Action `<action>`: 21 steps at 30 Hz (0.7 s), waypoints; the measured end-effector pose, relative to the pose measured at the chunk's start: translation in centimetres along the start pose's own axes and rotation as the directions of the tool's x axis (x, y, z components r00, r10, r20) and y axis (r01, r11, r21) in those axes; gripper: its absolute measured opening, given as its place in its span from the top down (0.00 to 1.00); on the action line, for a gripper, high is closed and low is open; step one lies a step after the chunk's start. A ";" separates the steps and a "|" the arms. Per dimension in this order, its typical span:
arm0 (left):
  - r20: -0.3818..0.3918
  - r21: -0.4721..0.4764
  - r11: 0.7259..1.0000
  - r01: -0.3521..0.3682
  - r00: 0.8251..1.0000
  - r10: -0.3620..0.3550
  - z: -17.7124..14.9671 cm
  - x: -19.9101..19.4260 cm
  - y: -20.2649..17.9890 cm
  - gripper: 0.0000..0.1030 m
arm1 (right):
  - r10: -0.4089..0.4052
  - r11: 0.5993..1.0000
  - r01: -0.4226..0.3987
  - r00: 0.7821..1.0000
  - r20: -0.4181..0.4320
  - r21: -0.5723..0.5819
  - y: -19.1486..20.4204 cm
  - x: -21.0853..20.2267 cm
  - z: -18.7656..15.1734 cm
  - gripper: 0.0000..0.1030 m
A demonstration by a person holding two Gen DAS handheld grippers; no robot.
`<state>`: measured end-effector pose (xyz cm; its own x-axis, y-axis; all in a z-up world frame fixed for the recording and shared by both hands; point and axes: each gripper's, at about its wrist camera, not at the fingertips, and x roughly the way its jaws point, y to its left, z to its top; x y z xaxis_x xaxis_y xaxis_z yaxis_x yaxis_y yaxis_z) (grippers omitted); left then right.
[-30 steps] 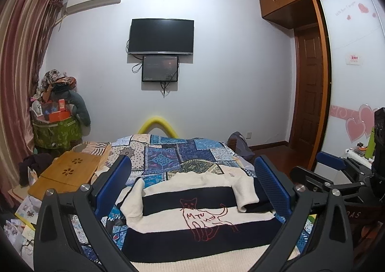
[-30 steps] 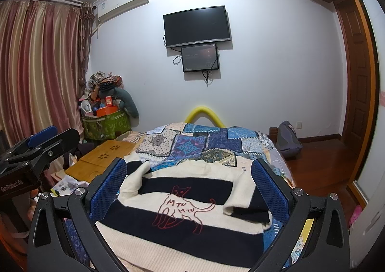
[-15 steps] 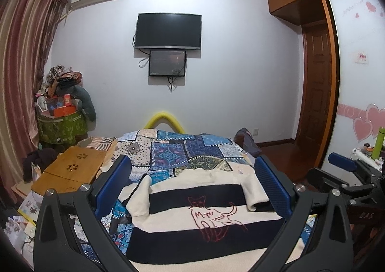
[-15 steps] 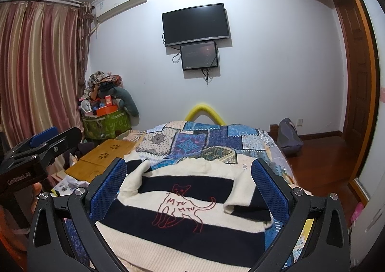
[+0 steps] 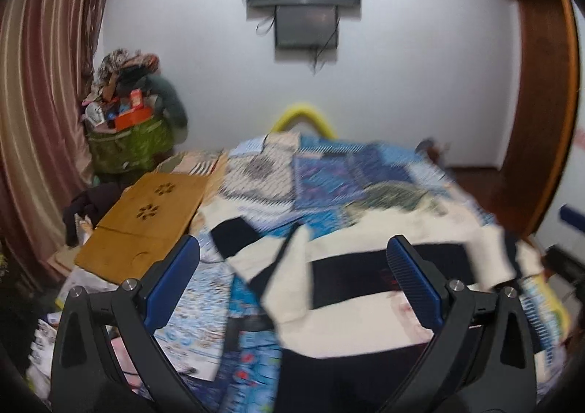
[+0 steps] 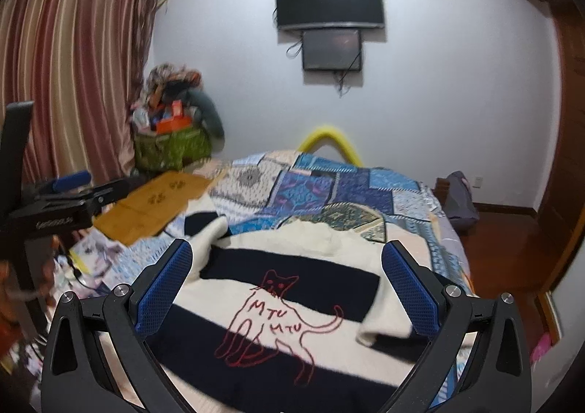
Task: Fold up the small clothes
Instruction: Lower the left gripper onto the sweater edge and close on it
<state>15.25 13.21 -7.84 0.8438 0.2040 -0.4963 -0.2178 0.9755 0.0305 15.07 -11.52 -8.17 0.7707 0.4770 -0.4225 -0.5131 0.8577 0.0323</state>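
My left gripper [image 5: 292, 263] and right gripper [image 6: 287, 266] hang spread and empty; the striped sweater [image 6: 292, 303] lies mostly unfolded, right sleeve tucked in.

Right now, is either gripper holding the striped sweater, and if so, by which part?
Nothing is held. The left gripper and the right gripper are both open above the striped sweater, which lies on the bed.
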 end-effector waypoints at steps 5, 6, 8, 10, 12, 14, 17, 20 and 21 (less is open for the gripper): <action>-0.190 -0.050 0.998 -0.041 0.981 0.031 -1.7 9.2 4.2 0.00 | 0.038 0.999 -0.040 0.995 -0.088 -0.022 -0.1 5.6 0.0 0.00; -0.223 -0.064 0.997 -0.046 0.974 0.030 -2.1 10.5 4.7 0.00 | 0.057 0.998 -0.059 0.993 -0.108 -0.013 -0.2 6.8 0.0 0.00; -0.327 -0.123 0.991 -0.059 0.945 0.016 -3.5 15.1 6.9 0.00 | 0.090 0.996 -0.091 0.985 -0.148 0.002 -0.4 9.2 0.2 0.00; -0.386 -0.187 0.979 -0.078 0.922 -0.001 -4.7 18.2 8.6 0.00 | 0.106 0.994 -0.105 0.978 -0.182 0.012 -0.5 11.3 0.3 0.00; -0.427 -0.228 0.968 -0.106 0.904 -0.001 -5.3 20.0 9.8 0.00 | 0.122 0.992 -0.122 0.967 -0.222 0.016 -0.6 13.8 0.4 0.00; -0.473 -0.284 0.951 -0.122 0.881 -0.028 -6.3 22.9 11.1 0.02 | 0.125 0.992 -0.126 0.959 -0.255 0.011 -0.6 15.9 0.3 0.00; -0.508 -0.316 0.940 -0.124 0.859 -0.058 -6.5 26.2 11.4 0.06 | 0.123 0.992 -0.129 0.946 -0.300 0.000 -0.6 18.6 -0.1 0.00; -0.536 -0.313 0.939 -0.141 0.843 -0.052 -6.4 28.5 11.7 0.13 | 0.125 0.991 -0.131 0.927 -0.354 0.005 -0.8 21.4 -0.9 0.01; -0.545 -0.321 0.936 -0.144 0.836 -0.058 -6.5 29.6 12.1 0.19 | 0.129 0.991 -0.135 0.921 -0.367 0.009 -0.8 22.0 -1.1 0.01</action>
<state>34.44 30.52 -27.81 0.4513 0.0691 -0.8897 -0.4825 0.8576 -0.1781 32.01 -1.91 -18.47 0.5053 0.4794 -0.7175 -0.6089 0.7873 0.0973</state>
